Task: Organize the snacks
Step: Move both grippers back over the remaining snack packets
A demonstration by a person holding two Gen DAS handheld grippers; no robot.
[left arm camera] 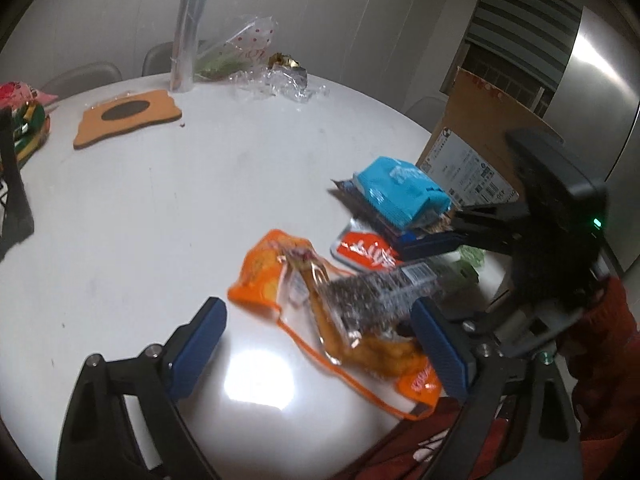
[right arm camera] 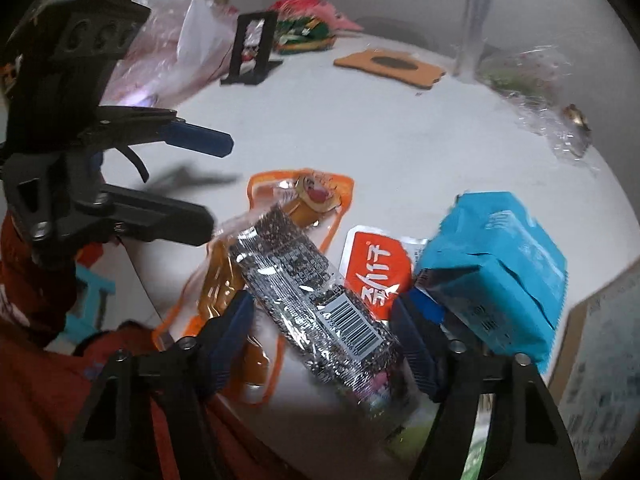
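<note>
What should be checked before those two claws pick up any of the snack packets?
1. Right gripper straddles the black speckled packet: ok.
2. Its pads press the packet: cannot tell, blurred.
3. Left gripper open over the orange packet: ok.
4. Speckled packet lies clear of the orange one: not ok, it overlaps it.
5. Blue packet clear of the right fingers: not ok, it crowds one.

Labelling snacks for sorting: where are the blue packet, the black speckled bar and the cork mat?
blue packet (right arm camera: 496, 264), right wrist view, its crinkled front
black speckled bar (right arm camera: 316, 296), right wrist view, mid-wrapper
cork mat (left arm camera: 128, 118), left wrist view, tan edge
</note>
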